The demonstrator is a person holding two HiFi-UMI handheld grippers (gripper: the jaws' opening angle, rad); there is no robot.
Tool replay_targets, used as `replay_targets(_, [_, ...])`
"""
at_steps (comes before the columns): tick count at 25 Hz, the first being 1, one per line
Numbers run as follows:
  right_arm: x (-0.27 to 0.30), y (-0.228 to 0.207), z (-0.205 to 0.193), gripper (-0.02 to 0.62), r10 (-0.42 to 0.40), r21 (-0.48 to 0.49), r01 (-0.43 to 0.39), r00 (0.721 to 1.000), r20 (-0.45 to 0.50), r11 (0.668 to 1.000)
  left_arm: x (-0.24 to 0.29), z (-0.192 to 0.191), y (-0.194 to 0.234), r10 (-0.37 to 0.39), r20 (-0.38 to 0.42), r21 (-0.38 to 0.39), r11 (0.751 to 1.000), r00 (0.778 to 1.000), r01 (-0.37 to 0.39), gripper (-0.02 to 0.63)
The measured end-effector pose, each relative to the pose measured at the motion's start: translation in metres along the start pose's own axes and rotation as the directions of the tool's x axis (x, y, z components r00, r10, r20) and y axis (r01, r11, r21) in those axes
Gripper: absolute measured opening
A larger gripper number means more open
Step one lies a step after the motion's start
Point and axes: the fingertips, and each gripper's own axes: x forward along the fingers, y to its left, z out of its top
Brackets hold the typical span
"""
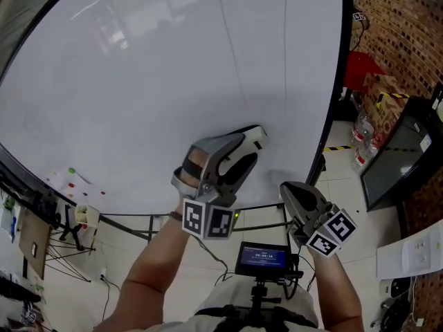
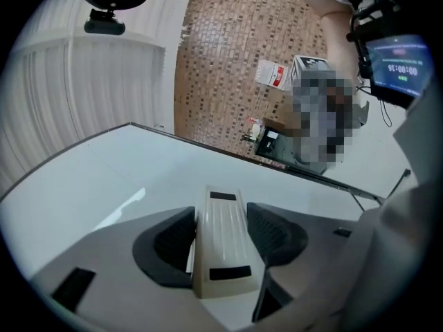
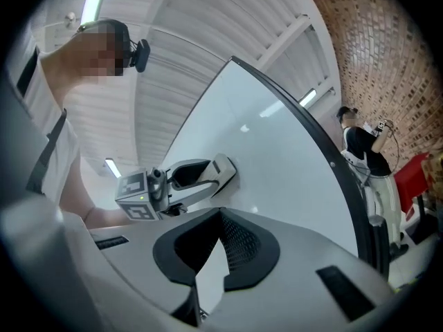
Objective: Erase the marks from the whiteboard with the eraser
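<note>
The whiteboard [image 1: 159,81] fills most of the head view, and I see no marks on its open surface. My left gripper [image 1: 239,154] is shut on a cream eraser [image 1: 257,135], whose far end rests against the board's lower middle. In the left gripper view the eraser [image 2: 223,247] sits lengthwise between the dark pads, pointing at the whiteboard [image 2: 104,185]. My right gripper [image 1: 294,192] hangs lower right, off the board, shut with nothing in it. Its pads [image 3: 239,244] meet at the tips, and beyond them the left gripper [image 3: 197,175] shows against the board.
A patch with small coloured dots [image 1: 76,182] lies at the board's lower left edge. Right of the board's black frame are a brick wall [image 1: 401,40], a red object [image 1: 363,64] and a dark cabinet [image 1: 398,158]. A small screen [image 1: 263,258] sits at my chest. A person in black [image 3: 363,147] stands by the board's edge.
</note>
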Motion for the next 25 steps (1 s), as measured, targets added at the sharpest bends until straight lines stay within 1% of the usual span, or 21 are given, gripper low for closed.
replay_targets(2, [0.003, 0.011, 0.016, 0.017, 0.051, -0.039, -0.05, 0.999, 0.016, 0.998, 0.002, 0.011, 0.018, 0.04, 0.0, 0.044, 0.998, 0.999, -0.04, 0.267])
replay_targets(3, [0.005, 0.016, 0.024, 0.017, 0.077, -0.057, -0.075, 0.997, 0.022, 0.996, 0.003, 0.014, 0.028, 0.067, -0.004, 0.05, 0.996, 0.998, -0.067, 0.267])
replay_targets(7, [0.01, 0.032, 0.051, 0.017, 0.16, -0.119, -0.155, 0.986, 0.036, 0.981, 0.004, 0.021, 0.066, 0.162, -0.026, 0.002, 0.987, 0.986, -0.162, 0.267])
replay_targets(9, [0.009, 0.036, 0.059, 0.017, 0.179, -0.138, -0.172, 0.983, 0.044, 0.975, 0.002, 0.022, 0.07, 0.189, -0.037, -0.026, 0.981, 0.981, -0.19, 0.267])
replay_targets(11, [0.008, 0.037, 0.063, 0.017, 0.186, -0.144, -0.177, 0.981, 0.051, 0.974, 0.0, 0.02, 0.063, 0.197, -0.049, -0.039, 0.979, 0.979, -0.199, 0.265])
replay_targets(14, [0.014, 0.033, 0.062, 0.017, 0.18, -0.145, -0.172, 0.983, 0.043, 0.974, 0.0, 0.008, 0.044, 0.153, -0.07, -0.059, 0.986, 0.986, -0.157, 0.265])
replay_targets(18, [0.023, 0.028, 0.061, 0.017, 0.169, -0.139, -0.162, 0.985, 0.034, 0.977, -0.003, -0.008, 0.015, 0.054, -0.09, -0.141, 0.988, 0.994, -0.067, 0.265])
replay_targets(20, [0.026, 0.029, 0.061, 0.017, 0.174, -0.14, -0.168, 0.984, 0.032, 0.976, -0.007, -0.013, 0.006, 0.033, -0.095, -0.175, 0.983, 0.995, -0.049, 0.265])
replay_targets(23, [0.03, 0.028, 0.063, 0.017, 0.172, -0.139, -0.168, 0.985, 0.02, 0.976, -0.009, -0.013, 0.005, 0.026, -0.091, -0.219, 0.975, 0.996, -0.045, 0.265])
replay_targets(24, [0.031, 0.027, 0.064, 0.017, 0.168, -0.136, -0.164, 0.986, 0.016, 0.977, -0.009, -0.012, 0.007, 0.015, -0.084, -0.257, 0.966, 0.996, -0.036, 0.267])
replay_targets(25, [0.032, 0.026, 0.067, 0.017, 0.165, -0.136, -0.161, 0.986, 0.014, 0.977, -0.008, -0.011, 0.009, 0.001, -0.074, -0.307, 0.952, 0.997, -0.023, 0.268])
